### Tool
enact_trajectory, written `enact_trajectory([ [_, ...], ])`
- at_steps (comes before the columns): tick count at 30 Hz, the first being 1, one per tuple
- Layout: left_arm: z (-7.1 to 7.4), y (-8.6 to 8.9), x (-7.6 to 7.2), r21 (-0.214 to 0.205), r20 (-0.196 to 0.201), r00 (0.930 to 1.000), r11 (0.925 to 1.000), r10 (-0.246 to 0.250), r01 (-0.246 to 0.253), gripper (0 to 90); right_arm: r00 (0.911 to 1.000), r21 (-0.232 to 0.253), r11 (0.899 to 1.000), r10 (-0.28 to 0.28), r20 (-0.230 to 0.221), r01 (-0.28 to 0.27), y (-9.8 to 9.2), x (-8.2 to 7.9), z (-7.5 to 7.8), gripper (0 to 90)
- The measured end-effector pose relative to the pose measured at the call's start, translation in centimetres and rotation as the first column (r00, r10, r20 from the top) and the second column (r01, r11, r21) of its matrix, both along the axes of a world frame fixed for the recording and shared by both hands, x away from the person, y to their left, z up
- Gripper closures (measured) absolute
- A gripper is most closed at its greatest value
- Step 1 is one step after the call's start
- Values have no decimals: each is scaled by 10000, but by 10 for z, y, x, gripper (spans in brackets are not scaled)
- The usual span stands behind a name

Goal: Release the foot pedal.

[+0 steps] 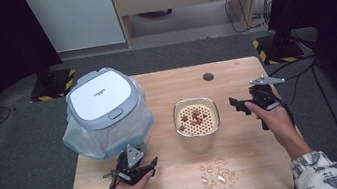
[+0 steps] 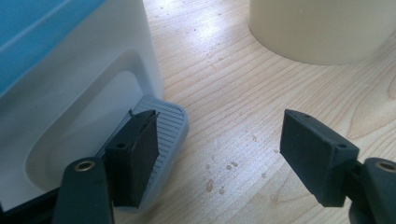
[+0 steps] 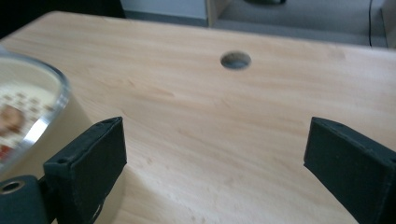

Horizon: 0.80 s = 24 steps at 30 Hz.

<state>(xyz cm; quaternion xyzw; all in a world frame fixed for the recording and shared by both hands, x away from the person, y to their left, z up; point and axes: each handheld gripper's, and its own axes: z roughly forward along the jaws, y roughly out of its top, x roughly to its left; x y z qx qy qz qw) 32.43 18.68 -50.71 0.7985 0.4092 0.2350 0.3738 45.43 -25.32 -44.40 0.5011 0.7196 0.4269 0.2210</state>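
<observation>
My left tool [image 2: 215, 158]: jaws wide, nothing between them, one pad just above the grey pedal [image 2: 166, 126] of the lidded bin [image 1: 104, 101] at the worktop's [image 1: 234, 72] near left. My right tool [image 3: 215, 158]: jaws wide, empty, right of the cream container [image 1: 197, 125] with its perforated insert holding brown scraps. Water droplets [image 1: 216, 173] near centre.

The pale wooden counter [image 1: 235, 79] shows a smooth, lightly glossy grain. The white and grey plastic pedal bin [image 1: 102, 102] has a glossy lid, a ribbed grey pedal [image 2: 163, 126] and a thin, crinkled translucent liner [image 1: 82, 140]. The cream matt container [image 1: 199, 138] carries a shiny metal rim [image 3: 46, 121].
</observation>
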Motion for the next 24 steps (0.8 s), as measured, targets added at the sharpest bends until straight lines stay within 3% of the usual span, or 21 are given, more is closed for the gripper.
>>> enact_trajectory([
  [10, -1, 0, 1, 35, -53, 10000, 10000, 29, -29, 270, 9892, -832, 9930, -932, -1128, 841, -15, -5, -54, 75],
  [14, -1, 1, 1, 19, -64, 10000, 10000, 63, -63, 270, 9786, -1042, 9902, -1102, -1740, 930, -15, -7, -73, 74],
  [18, -1, 1, 1, 14, -79, 9999, 10000, 85, -85, 270, 9668, -1623, 9826, -1257, -2224, 904, -10, -6, -85, 73],
  [24, -1, 2, 1, -22, -94, 9999, 9999, 100, -101, 270, 9781, -1893, 9775, -1252, -1664, 929, -3, -10, -93, 54],
])
